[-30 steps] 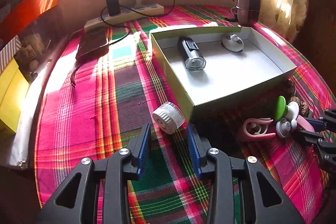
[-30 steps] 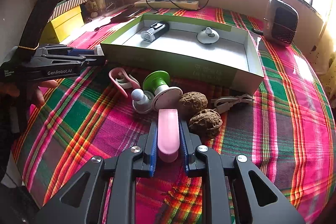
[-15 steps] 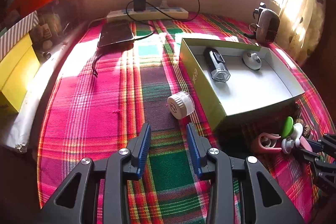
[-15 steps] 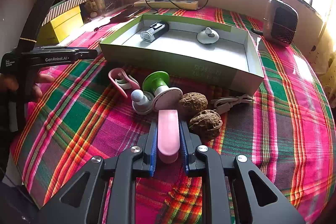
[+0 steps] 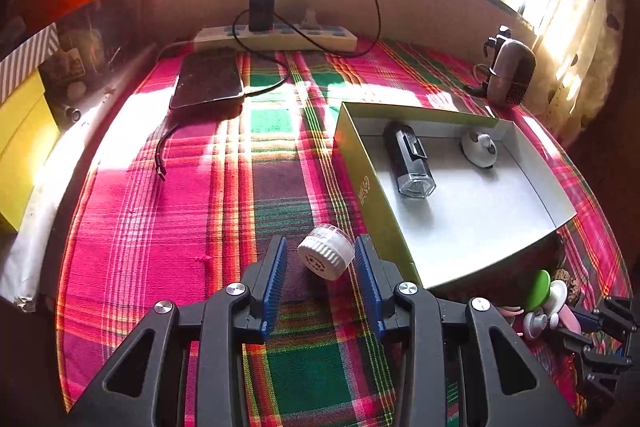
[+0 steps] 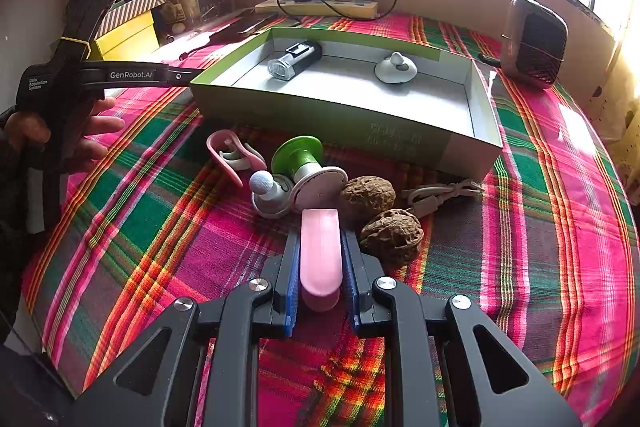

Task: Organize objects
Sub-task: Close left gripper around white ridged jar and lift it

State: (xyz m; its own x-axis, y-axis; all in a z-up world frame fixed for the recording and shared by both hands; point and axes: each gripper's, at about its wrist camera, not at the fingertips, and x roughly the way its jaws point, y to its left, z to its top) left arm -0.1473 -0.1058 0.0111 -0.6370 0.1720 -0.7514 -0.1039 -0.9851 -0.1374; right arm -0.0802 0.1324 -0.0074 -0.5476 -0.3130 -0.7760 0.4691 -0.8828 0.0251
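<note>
White ribbed cap lies between open left gripper fingers, ungripped; right gripper clamps pink handle. Plaid tablecloth, window beyond.

White ribbed round cap on its side beside green-walled open box, black flashlight and white knob lying inside, pink oblong piece near walnuts

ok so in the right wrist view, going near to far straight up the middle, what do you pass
pink smooth plastic handle clamped in the right gripper → round pale pink disc on a green-capped stem → green-edged shallow cardboard box → cream power strip against the wall
</note>
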